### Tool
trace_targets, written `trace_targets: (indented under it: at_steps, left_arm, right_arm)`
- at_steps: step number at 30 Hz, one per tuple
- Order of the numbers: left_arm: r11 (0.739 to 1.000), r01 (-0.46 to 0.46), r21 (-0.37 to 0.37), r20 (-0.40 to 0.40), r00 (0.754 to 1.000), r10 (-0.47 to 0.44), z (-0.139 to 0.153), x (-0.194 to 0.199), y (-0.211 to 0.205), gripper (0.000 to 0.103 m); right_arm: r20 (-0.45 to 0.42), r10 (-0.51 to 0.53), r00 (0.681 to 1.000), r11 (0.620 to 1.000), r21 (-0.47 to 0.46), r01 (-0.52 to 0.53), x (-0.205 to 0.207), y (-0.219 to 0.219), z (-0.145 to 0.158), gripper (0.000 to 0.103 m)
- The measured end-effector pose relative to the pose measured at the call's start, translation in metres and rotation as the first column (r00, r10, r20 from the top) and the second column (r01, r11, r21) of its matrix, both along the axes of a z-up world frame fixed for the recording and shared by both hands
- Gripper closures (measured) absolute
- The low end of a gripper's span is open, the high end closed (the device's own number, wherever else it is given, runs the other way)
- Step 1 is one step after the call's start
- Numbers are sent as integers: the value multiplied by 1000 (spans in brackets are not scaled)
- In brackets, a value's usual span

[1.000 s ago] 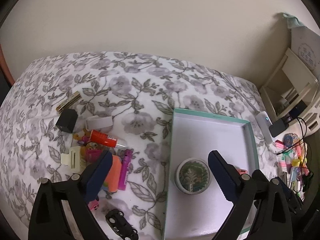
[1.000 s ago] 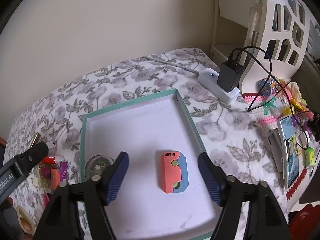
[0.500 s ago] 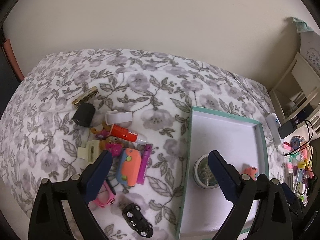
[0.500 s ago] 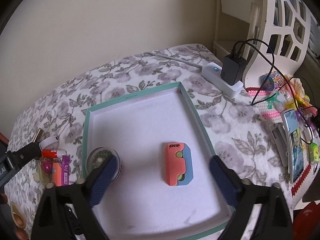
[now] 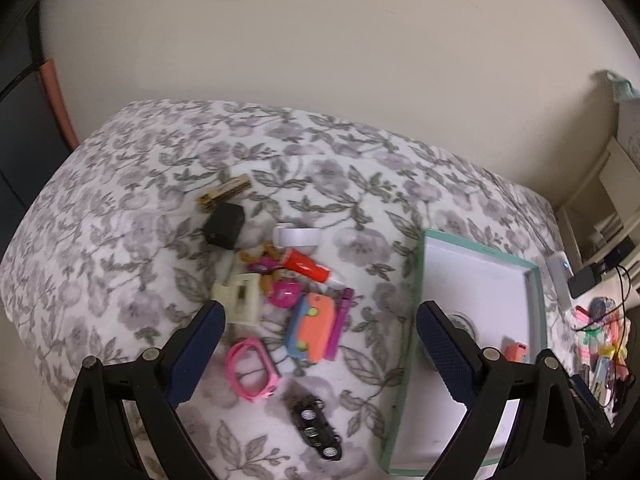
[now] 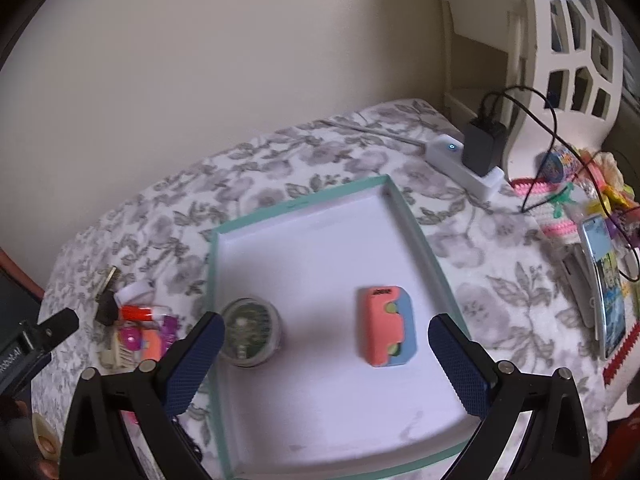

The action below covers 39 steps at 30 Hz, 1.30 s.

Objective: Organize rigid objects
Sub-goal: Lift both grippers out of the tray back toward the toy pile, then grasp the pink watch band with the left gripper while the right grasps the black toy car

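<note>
my left gripper [image 5: 316, 328] is spread wide with nothing between its jaws, over the pile on the floral cloth [image 5: 132, 216]. my right gripper [image 6: 326, 342] is also wide apart and empty, over the tray [image 6: 416, 236].

tray: teal rim, white floor. tin [image 6: 251, 332] sits against the left rim, near corner side. orange-blue case [image 6: 386, 325] lies right of centre, apart from the right rim. bare floor between the two and across the whole far half.

pile, left of the tray, clear of its rim: second case [image 5: 311, 327] touching the purple stick [image 5: 339, 328] on its right; pink ring [image 5: 251, 369] just near of them; toy car [image 5: 316, 426] nearest me, apart; cream clip [image 5: 239, 298], pink disc [image 5: 285, 294], red tube [image 5: 308, 266], white piece [image 5: 297, 236], black cube [image 5: 224, 225], gold bar [image 5: 225, 192] farthest back.

open cloth to the left and behind the pile, and a strip between pile and tray. power strip [image 6: 460, 166] sits off the tray's far right corner; cluttered right edge, phone [image 6: 604, 284] included.
</note>
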State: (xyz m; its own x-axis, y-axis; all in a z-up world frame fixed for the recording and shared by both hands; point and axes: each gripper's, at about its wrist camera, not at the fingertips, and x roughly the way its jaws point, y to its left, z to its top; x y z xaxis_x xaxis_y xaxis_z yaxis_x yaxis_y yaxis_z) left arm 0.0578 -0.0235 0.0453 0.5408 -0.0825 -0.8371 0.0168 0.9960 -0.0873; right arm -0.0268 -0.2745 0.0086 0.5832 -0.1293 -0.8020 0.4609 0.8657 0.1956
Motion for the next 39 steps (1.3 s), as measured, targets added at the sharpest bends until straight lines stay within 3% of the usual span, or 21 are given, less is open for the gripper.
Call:
trace_targets:
  at_steps: [6, 10, 15, 27, 39]
  left_arm:
    - [993, -67, 98, -40, 997, 71, -8, -4, 27, 7]
    - [986, -121, 116, -58, 990, 128, -13, -4, 51, 7]
    - [979, -177, 103, -75, 980, 185, -19, -6, 76, 7]
    - [975, -189, 115, -231, 950, 212, -63, 1, 86, 7]
    - [967, -224, 124, -362, 897, 255, -112, 8, 96, 7]
  right_arm:
    - [42, 72, 996, 997, 0, -73, 8, 28, 8, 0]
    - [19, 152, 988, 988, -23, -152, 18, 56, 9, 0]
    - [14, 251, 968, 967, 39, -251, 27, 81, 0, 0]
    - [-114, 431, 895, 901, 109, -420, 37, 138, -45, 0]
    - [-220, 544, 810, 839, 115, -532, 39, 174, -75, 5]
